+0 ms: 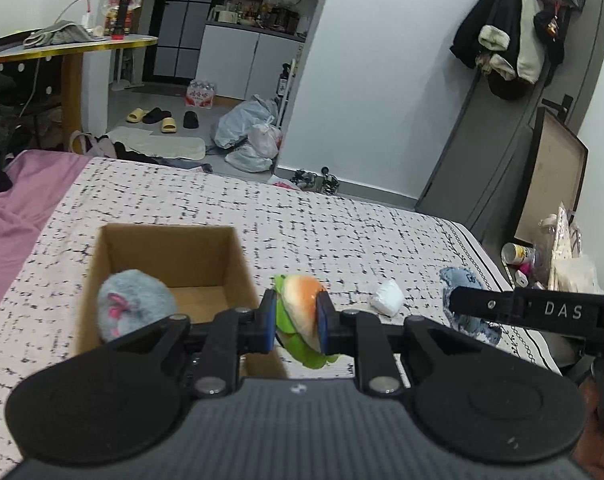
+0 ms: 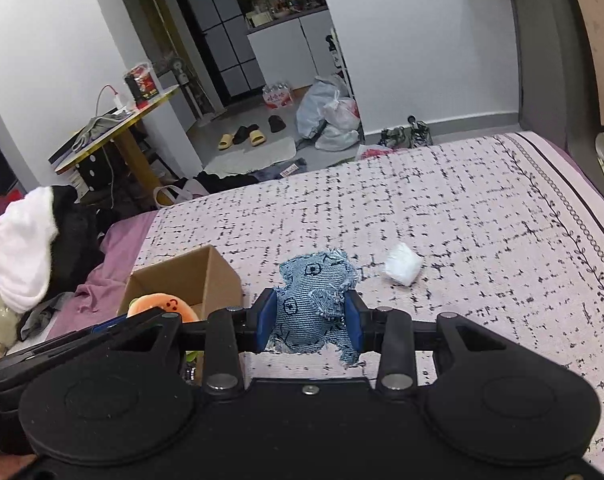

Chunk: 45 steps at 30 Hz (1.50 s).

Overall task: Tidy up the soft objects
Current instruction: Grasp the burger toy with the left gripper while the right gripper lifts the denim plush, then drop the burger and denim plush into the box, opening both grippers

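My left gripper (image 1: 298, 320) is shut on a plush hamburger toy (image 1: 300, 314) with green lettuce, held above the bed just right of an open cardboard box (image 1: 238, 256). A grey fluffy toy (image 1: 134, 304) lies in the box. My right gripper (image 2: 309, 320) is shut on a blue denim stuffed toy (image 2: 313, 300) above the bed; that toy also shows in the left wrist view (image 1: 449, 284). A small white soft object (image 1: 387, 298) lies on the bedspread, also in the right wrist view (image 2: 401, 267). The box (image 2: 218, 276) and hamburger (image 2: 162, 304) show left in the right wrist view.
The bed has a white bedspread with black marks (image 1: 321, 232) and a pink sheet (image 1: 18, 208) at left. A pile of clothes (image 2: 30, 248) lies left of the bed. A round side table (image 1: 74, 48), bags and slippers stand on the floor beyond.
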{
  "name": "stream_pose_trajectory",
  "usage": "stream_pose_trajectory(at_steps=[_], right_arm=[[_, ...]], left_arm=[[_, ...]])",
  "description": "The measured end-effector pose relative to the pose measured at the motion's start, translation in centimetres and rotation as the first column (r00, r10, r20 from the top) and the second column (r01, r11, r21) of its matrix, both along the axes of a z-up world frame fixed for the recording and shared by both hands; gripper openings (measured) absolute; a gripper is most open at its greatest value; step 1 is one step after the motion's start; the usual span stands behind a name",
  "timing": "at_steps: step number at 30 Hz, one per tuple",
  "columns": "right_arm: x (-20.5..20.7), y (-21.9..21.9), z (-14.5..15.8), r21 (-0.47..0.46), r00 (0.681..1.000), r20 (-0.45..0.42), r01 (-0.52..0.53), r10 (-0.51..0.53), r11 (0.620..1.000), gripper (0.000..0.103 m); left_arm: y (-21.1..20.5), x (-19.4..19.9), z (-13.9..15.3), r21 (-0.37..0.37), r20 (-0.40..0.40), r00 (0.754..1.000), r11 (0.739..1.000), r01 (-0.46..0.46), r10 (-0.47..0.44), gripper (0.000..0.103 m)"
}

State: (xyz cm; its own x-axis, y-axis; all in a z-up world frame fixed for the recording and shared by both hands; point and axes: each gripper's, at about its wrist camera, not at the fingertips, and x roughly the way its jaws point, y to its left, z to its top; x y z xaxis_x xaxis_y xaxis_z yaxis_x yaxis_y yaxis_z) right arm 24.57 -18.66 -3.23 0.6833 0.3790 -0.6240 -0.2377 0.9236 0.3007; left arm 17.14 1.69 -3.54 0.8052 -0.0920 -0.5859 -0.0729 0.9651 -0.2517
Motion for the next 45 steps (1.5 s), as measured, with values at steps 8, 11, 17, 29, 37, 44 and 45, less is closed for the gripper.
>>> stream_pose_trajectory(at_steps=[8, 11, 17, 29, 37, 44, 45], right_arm=[[-0.4, 2.7, 0.1, 0.03, 0.999, 0.019, -0.037, 0.036, 0.999, 0.037], [-0.3, 3.7, 0.1, 0.038, 0.998, 0.019, -0.055, 0.054, 0.998, 0.037], [-0.5, 6.2, 0.0, 0.036, 0.994, 0.023, -0.104, 0.103, 0.994, 0.037], [0.4, 10.5, -0.7, 0.026, 0.984, 0.006, -0.177, 0.177, 0.984, 0.037], [1.6, 12.5, -1.6, 0.015, 0.977, -0.024, -0.21, 0.211, 0.977, 0.037], [2.6, 13.6, -2.3, 0.02, 0.968, -0.052, -0.244, 0.245, 0.97, 0.038], [2.8, 13.8, -2.4, 0.017, 0.966, -0.057, -0.251, 0.252, 0.968, 0.038]], left_arm=[[3.8, -1.7, 0.4, 0.002, -0.004, 0.998, 0.998, -0.058, 0.058, 0.019], [5.3, -2.1, 0.4, 0.003, -0.005, 0.997, 0.997, -0.082, 0.082, 0.019], [7.6, -2.5, 0.0, -0.003, -0.017, 0.993, 0.993, -0.117, 0.117, 0.019], [9.5, -1.7, -2.9, -0.023, -0.095, 0.985, 0.989, -0.147, 0.144, 0.021], [9.7, -1.1, -3.9, -0.021, -0.112, 0.979, 0.985, -0.173, 0.17, 0.043], [9.7, -1.5, -3.3, 0.001, -0.106, 0.974, 0.979, -0.203, 0.202, 0.068], [9.7, -1.6, -3.2, 0.008, -0.105, 0.972, 0.977, -0.213, 0.212, 0.07]])
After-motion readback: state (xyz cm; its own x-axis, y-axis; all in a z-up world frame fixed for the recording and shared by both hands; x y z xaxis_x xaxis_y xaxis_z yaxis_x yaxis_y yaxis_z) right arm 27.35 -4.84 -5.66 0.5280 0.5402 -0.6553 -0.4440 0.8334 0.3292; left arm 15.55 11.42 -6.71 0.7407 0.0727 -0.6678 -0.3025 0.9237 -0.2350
